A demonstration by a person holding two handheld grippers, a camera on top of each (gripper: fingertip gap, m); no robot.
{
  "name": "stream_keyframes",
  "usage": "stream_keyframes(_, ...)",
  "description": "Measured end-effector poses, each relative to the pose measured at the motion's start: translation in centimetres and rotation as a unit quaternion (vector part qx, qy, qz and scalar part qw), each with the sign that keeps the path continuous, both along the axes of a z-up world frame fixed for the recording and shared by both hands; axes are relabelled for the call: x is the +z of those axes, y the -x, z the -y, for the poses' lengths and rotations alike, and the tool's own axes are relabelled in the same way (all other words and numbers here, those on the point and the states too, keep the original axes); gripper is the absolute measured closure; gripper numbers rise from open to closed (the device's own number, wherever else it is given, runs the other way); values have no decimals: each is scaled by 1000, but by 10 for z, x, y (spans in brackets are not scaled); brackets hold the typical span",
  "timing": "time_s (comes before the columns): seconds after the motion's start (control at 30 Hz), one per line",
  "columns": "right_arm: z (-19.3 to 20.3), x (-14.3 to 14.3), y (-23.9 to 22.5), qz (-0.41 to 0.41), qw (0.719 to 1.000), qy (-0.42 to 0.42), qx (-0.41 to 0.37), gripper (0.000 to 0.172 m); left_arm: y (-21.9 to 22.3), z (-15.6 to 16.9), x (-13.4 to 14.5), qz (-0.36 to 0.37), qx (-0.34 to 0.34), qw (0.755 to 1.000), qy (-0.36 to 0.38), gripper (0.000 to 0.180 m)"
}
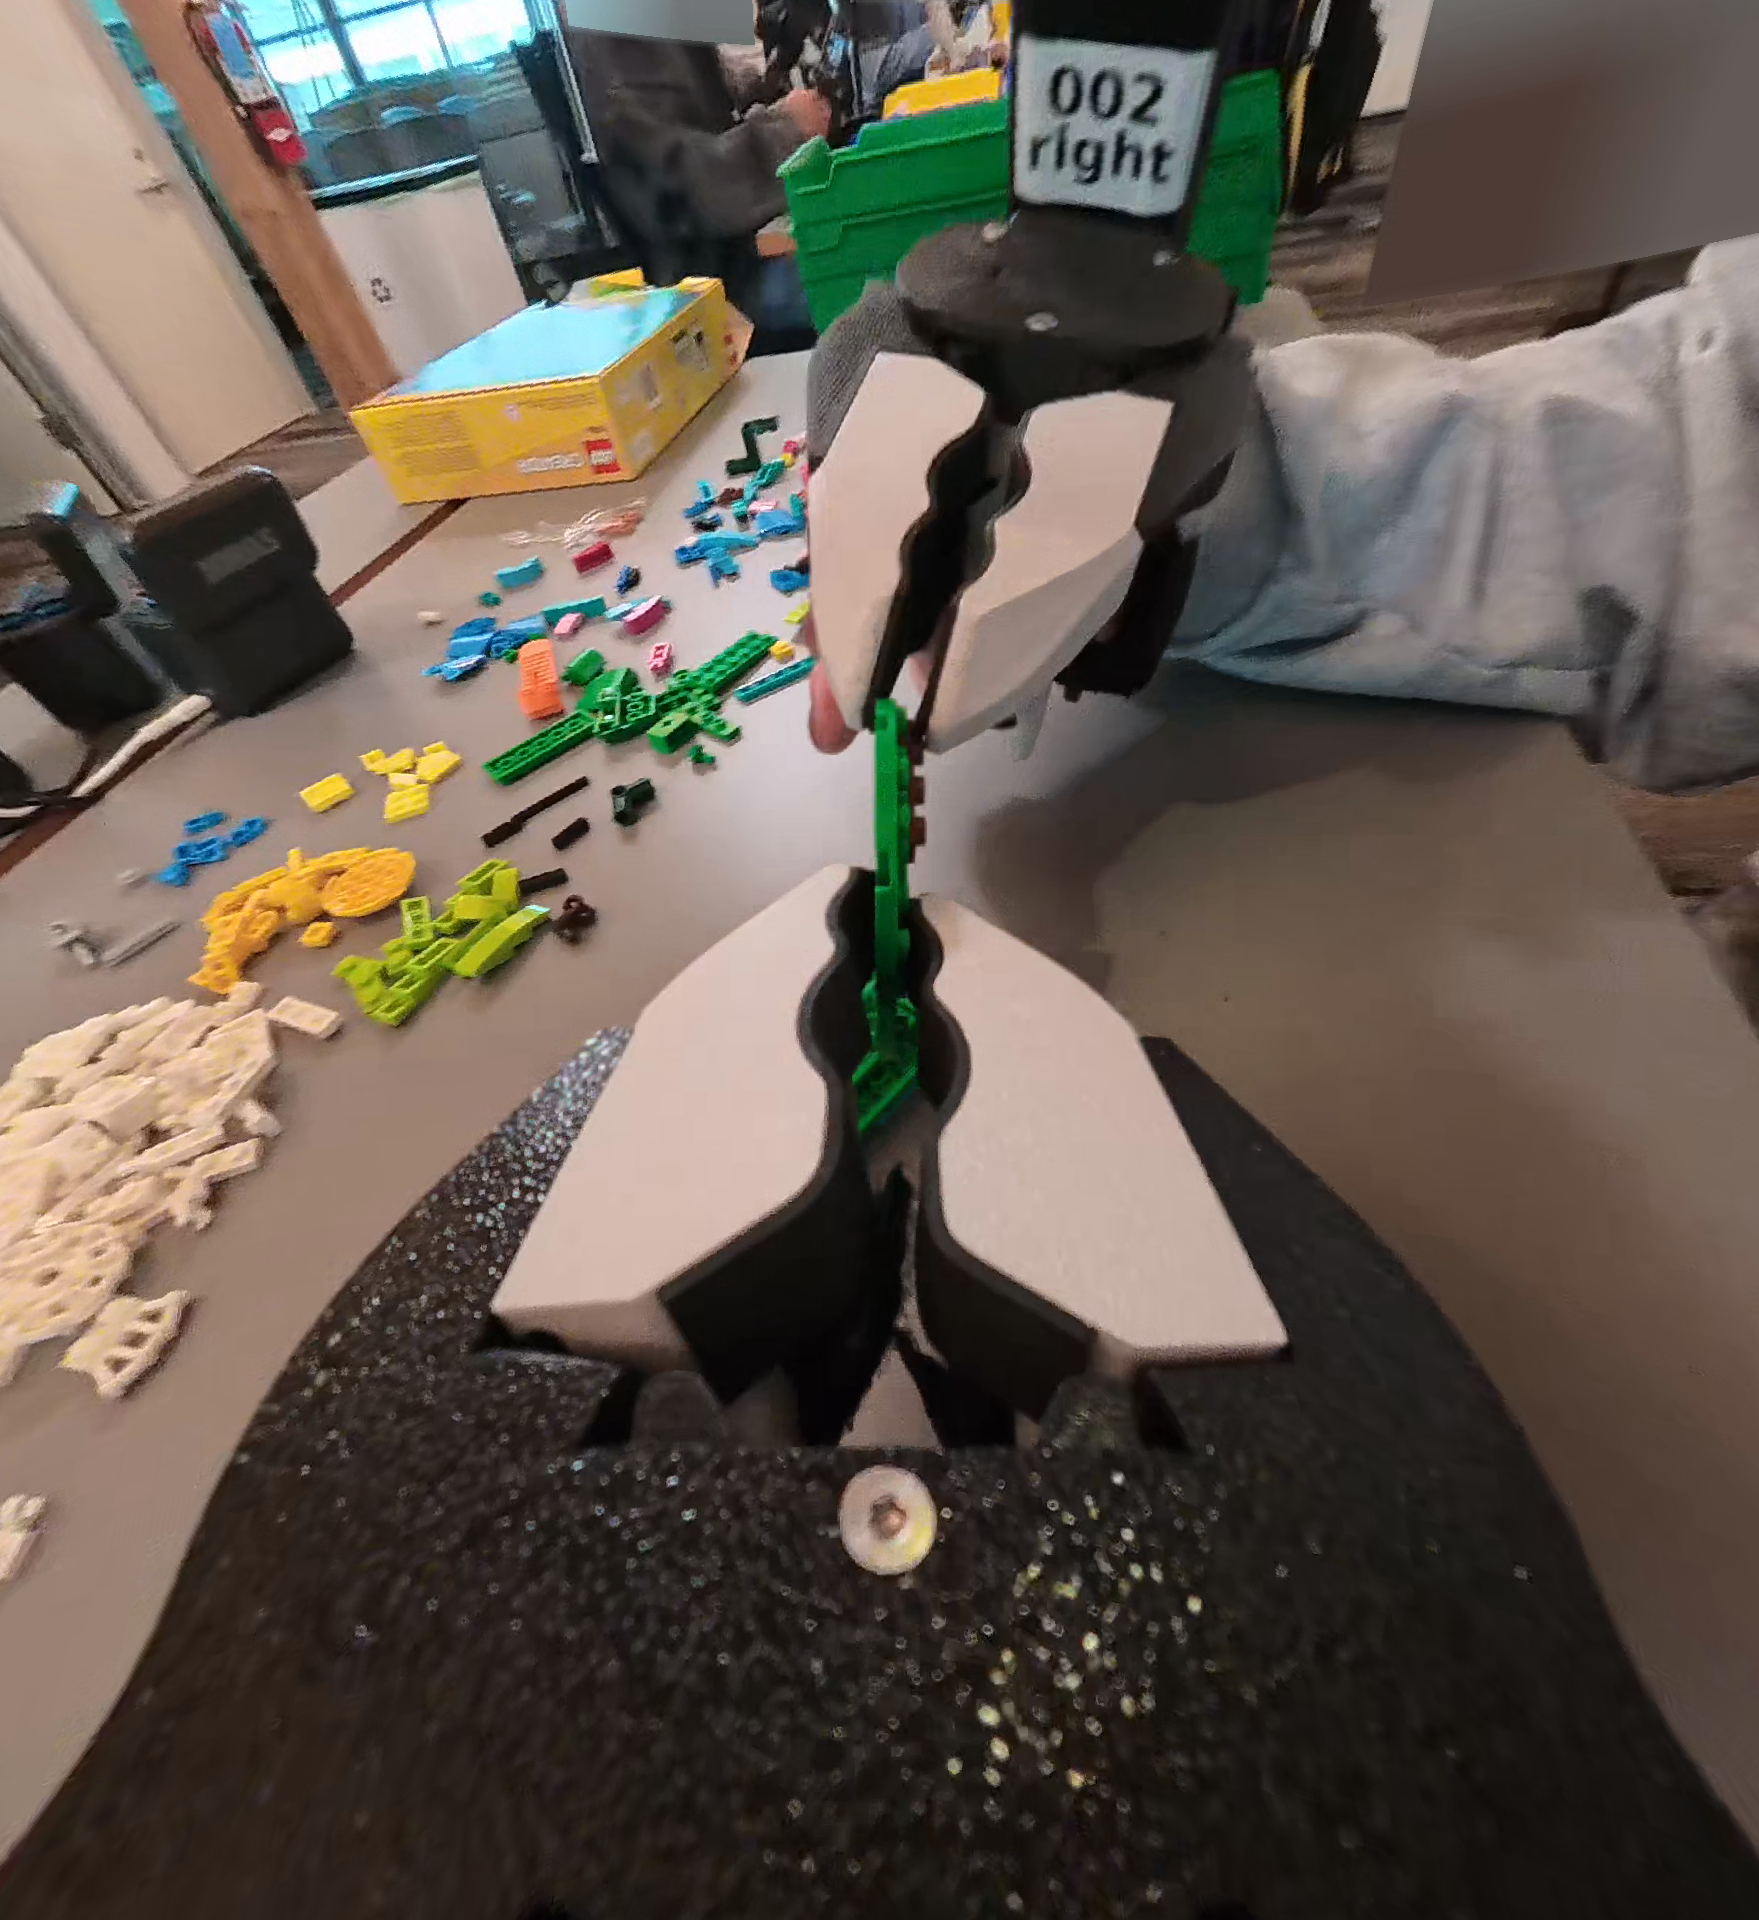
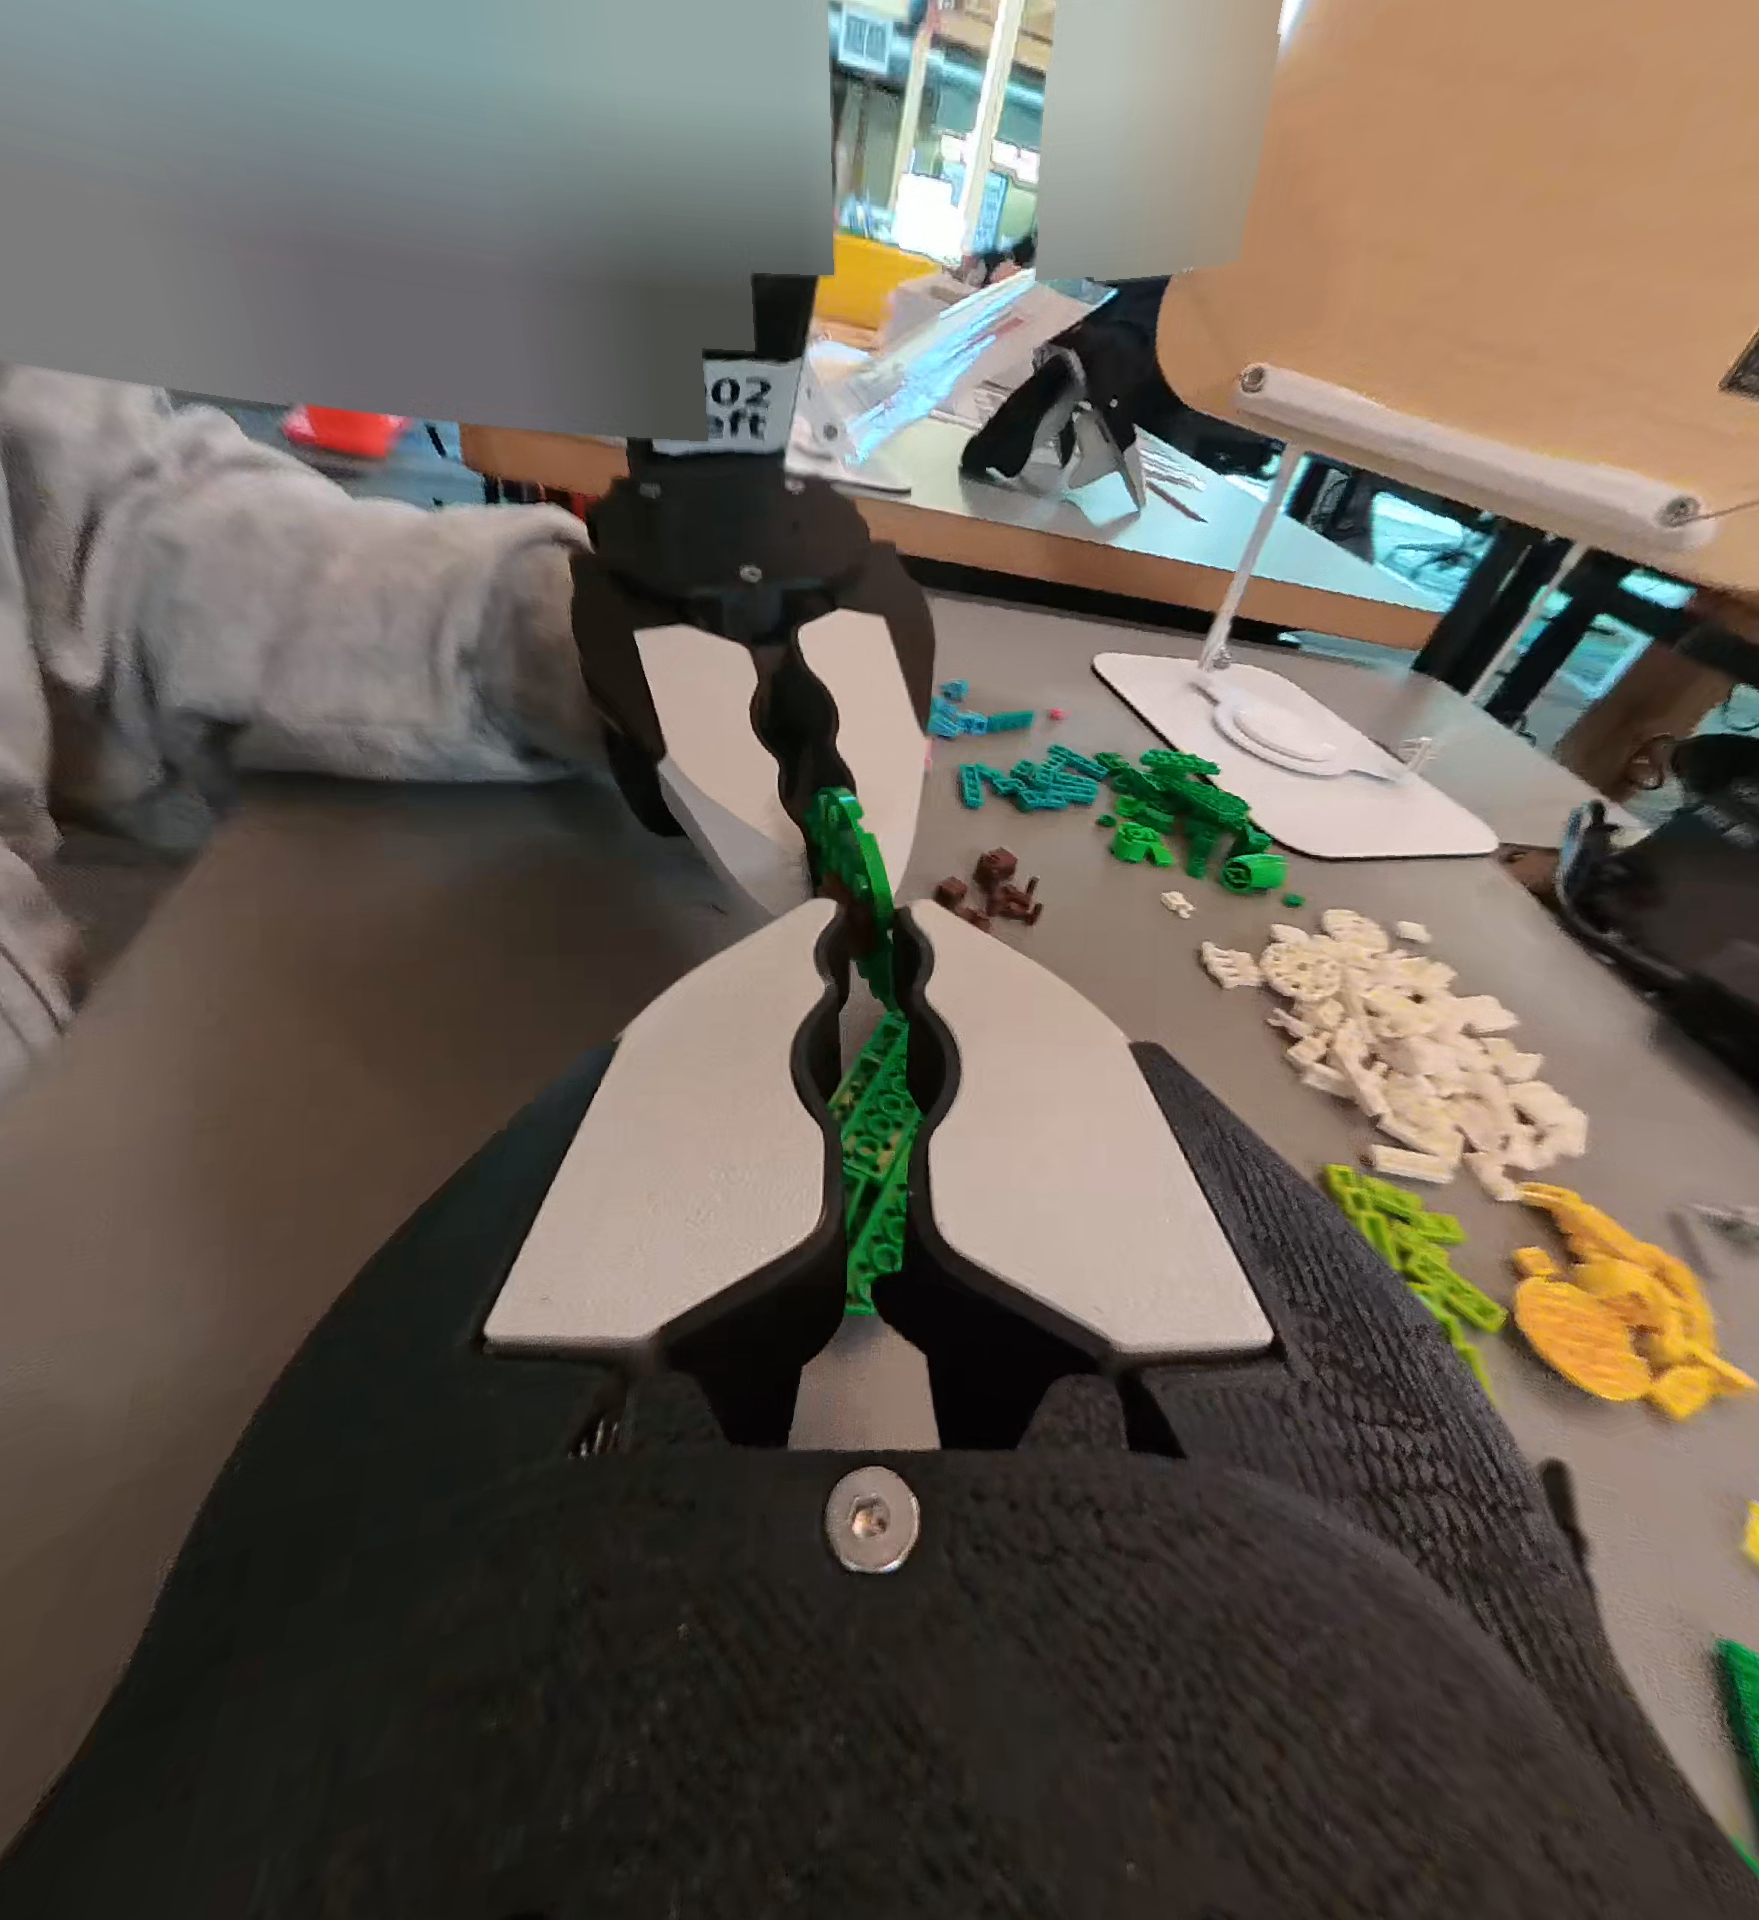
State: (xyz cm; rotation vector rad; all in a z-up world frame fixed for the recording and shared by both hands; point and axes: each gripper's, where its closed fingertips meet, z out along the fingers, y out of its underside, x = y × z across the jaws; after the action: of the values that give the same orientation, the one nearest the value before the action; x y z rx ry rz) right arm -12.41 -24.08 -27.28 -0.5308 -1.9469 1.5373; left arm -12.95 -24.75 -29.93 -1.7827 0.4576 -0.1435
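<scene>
In the left wrist view my left gripper (image 1: pixel 885 896) is shut on the near end of a thin green brick assembly (image 1: pixel 894 821), which stands on edge above the grey table (image 1: pixel 1322 1091). A small brown piece (image 1: pixel 920 800) sits on the assembly's side. My right gripper (image 1: pixel 894 717) comes in from the far side and is shut on the far end, over the brown piece. In the right wrist view my right gripper (image 2: pixel 870 914) pinches the green assembly (image 2: pixel 854 847) and the brown piece (image 2: pixel 857 925), with the left gripper (image 2: pixel 833 862) gripping the opposite end.
Loose bricks lie sorted by colour: white pile (image 1: pixel 75 1122), yellow pile (image 1: pixel 303 904), lime pile (image 1: pixel 449 935), a green build (image 1: pixel 636 707), brown bits (image 2: pixel 1000 883). A yellow box (image 1: pixel 553 395) and green crate (image 1: pixel 896 197) stand farther off. A white stand base (image 2: pixel 1301 758) is at right. Both grippers' tips are close together, under 4 cm apart.
</scene>
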Motion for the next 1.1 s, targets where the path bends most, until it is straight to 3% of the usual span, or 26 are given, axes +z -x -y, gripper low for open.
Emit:
stream_keyframes(0.3, 6, 7, -10, 69, 992, 91, 60, 166, -12, 3, 5, 62, -48, 997, -11, 175)
stream_keyframes(0.43, -2, 11, 3, 18, 998, 68, 0, 149, 0, -4, 9, 78, -2, 997, -26, 175)
stream_keyframes(0.63, 0, 14, 12, -129, 985, -71, -90, 143, 8, -8, 14, 151, 23, 988, -33, 176)
stream_keyframes(0.73, 1, 19, 12, -182, 972, -96, -113, 142, 15, -10, 13, 165, 46, 985, -32, 176)
stream_keyframes(0.9, 1, 11, 16, -174, 970, -118, -120, 143, 19, -8, 19, 197, 44, 978, -42, 176)
stream_keyframes(1.1, -1, 10, 20, -175, 968, -116, -136, 143, 17, -10, 16, 180, 46, 982, -38, 175)
